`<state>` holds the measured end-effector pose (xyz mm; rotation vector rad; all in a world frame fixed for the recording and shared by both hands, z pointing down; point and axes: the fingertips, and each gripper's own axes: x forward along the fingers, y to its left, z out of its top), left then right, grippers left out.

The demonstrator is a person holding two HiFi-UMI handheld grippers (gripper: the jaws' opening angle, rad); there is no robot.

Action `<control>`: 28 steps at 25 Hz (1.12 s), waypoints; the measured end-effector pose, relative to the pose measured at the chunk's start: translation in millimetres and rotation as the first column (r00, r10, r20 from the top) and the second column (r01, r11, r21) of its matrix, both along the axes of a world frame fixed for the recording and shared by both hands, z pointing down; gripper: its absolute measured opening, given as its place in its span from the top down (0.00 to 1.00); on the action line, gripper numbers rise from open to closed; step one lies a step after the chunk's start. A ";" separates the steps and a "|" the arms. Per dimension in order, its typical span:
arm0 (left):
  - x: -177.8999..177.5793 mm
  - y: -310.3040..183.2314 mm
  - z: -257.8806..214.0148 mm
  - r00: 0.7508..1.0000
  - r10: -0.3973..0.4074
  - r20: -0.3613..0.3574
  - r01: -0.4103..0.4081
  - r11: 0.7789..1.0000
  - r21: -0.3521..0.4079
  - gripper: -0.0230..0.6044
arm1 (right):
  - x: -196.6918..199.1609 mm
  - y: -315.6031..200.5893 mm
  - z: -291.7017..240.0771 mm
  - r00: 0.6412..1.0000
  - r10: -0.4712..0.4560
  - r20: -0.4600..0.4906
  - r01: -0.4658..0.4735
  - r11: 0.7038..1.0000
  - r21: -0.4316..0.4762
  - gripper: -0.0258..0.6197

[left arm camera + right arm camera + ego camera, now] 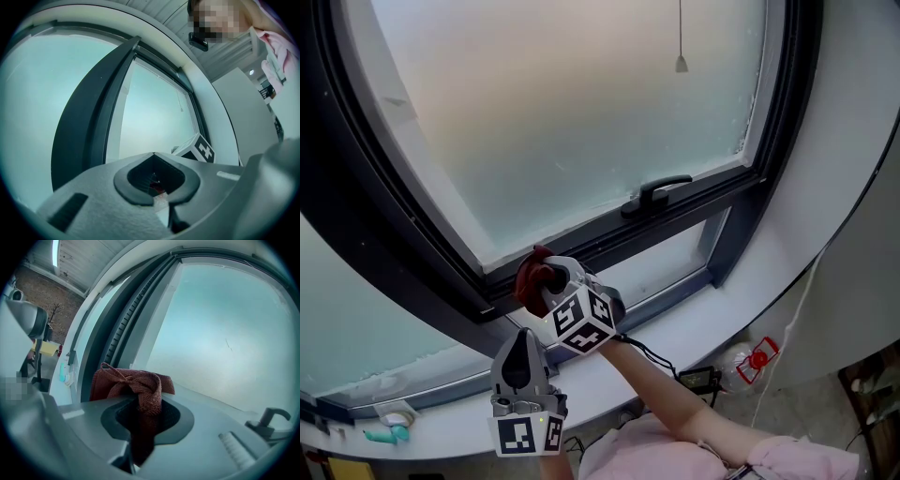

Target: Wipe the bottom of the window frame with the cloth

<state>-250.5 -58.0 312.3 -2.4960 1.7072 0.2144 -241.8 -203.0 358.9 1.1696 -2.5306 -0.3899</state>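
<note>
A dark red cloth is bunched between the jaws of my right gripper, which is shut on it. The cloth is pressed against the left end of the dark bottom rail of the window frame. In the right gripper view the cloth spills over the jaw tips, with the frame running up behind it. My left gripper is lower and nearer me, over the white sill, pointing up at the frame. It is shut with nothing held; in its own view the left gripper faces the frosted pane.
A black window handle sits on the bottom rail to the right. A blind cord pull hangs before the glass. The curved white sill carries a teal object at far left. A black device and a red-white tag lie below it.
</note>
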 end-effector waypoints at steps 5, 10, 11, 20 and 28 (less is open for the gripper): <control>0.1 -0.4 0.9 1.000 0.004 -0.005 -0.004 1.000 0.000 0.97 | 6.1 -1.8 0.4 1.000 0.014 0.002 -0.014 1.000 -0.003 0.87; 6.6 -1.9 1.8 1.000 0.013 -0.006 -0.013 1.000 0.001 0.97 | 15.6 -4.1 0.1 1.000 0.024 0.010 -0.024 1.000 -0.004 0.87; 8.3 -2.5 2.2 1.000 0.015 -0.006 -0.015 1.000 0.000 0.97 | 18.0 -4.5 0.2 1.000 0.026 0.011 -0.026 1.000 -0.005 0.87; 29.1 -14.3 1.9 1.000 0.026 0.003 -0.026 1.000 -0.004 0.97 | 42.1 -11.8 -0.2 0.999 0.035 0.030 -0.035 0.999 -0.012 0.87; 64.8 -31.3 0.6 0.999 0.037 0.012 -0.037 0.999 -0.024 0.97 | 68.5 -18.1 -0.4 0.999 0.009 0.036 -0.007 0.999 -0.048 0.87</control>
